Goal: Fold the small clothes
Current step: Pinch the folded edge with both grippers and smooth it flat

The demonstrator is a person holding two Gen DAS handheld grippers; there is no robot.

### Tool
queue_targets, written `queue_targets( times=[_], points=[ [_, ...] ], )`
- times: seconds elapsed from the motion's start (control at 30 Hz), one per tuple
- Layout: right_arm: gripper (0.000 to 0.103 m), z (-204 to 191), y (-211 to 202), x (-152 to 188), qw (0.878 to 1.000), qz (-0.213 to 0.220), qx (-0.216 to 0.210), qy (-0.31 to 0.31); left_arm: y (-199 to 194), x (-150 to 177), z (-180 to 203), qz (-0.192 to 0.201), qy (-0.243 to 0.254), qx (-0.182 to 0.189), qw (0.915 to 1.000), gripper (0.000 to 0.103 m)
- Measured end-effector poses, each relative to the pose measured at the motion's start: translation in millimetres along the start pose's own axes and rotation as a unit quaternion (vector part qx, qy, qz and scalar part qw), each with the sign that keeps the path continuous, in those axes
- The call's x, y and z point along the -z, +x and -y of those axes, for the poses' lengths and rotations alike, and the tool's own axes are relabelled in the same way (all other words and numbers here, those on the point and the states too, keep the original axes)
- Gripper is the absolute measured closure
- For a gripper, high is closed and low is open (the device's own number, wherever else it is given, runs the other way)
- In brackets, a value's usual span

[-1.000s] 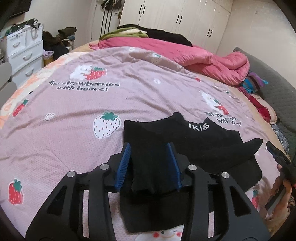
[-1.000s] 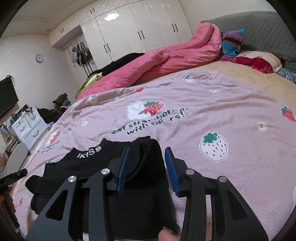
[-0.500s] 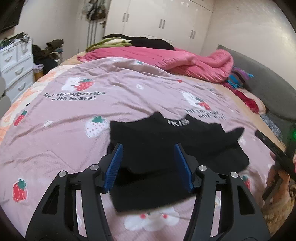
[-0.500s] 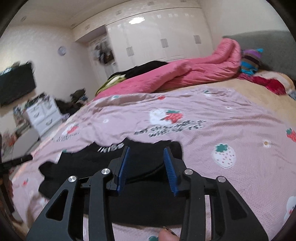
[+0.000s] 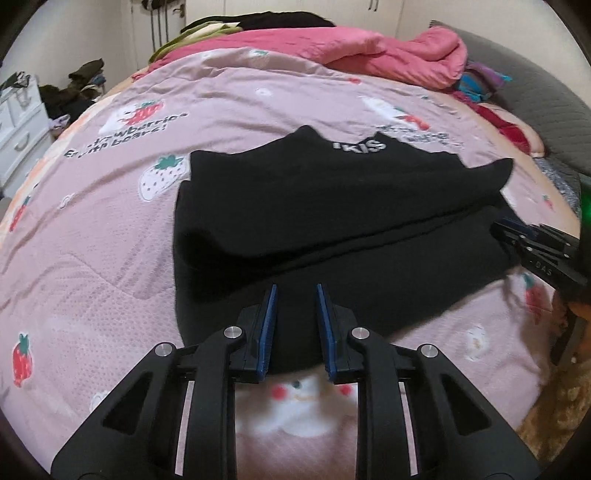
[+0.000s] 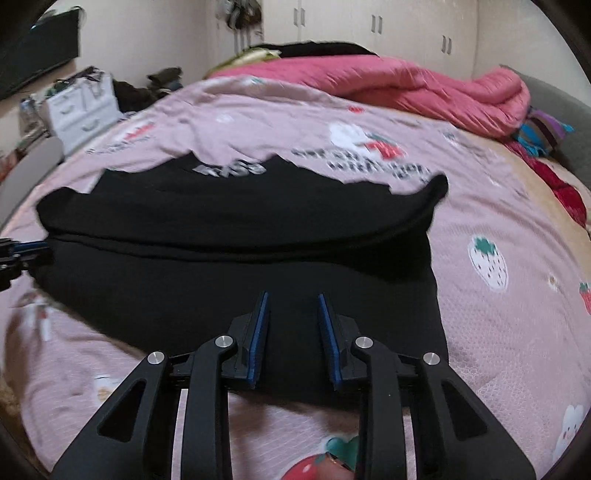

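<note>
Left wrist view: the black garment [image 5: 332,221] is spread on the bed [image 5: 110,258] just ahead of the left gripper [image 5: 294,291] — long axis crosswise; the right gripper [image 6: 291,299] is equally near, and both are parted, empty.

A home bedroom: bed [image 5: 110,229] under strawberry quilt, pink duvet [image 6: 406,88] (heaped), white wardrobes [image 6: 369,22], drawer chest [image 6: 81,107].

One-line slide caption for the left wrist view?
Left gripper, jaws apart, poised over the near hem of a black garment lying part-folded on a pink strawberry-print bedspread.
</note>
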State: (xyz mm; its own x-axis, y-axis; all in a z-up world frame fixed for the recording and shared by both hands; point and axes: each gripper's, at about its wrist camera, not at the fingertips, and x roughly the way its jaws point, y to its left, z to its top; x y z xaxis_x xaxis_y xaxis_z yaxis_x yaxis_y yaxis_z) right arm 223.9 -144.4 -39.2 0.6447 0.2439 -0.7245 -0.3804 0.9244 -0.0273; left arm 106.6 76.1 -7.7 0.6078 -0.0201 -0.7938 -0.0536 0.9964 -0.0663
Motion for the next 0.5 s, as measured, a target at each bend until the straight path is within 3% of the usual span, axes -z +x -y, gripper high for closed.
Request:
queue_targets(
  times=[0.37,0.5],
  points=[
    [0.077,14.1,32.8,-29.5,1.000,-0.001,0.000,0.012,26.5,-35.4,-4.1,0.022,0.001,-0.034,0.9992,0.088],
    [0.077,21.4,45.5,-45.0,0.999,0.000,-0.010,0.032,30.8,-50.5,-14.0,0.036,-0.017,-0.031,0.9987,0.087]
  ],
)
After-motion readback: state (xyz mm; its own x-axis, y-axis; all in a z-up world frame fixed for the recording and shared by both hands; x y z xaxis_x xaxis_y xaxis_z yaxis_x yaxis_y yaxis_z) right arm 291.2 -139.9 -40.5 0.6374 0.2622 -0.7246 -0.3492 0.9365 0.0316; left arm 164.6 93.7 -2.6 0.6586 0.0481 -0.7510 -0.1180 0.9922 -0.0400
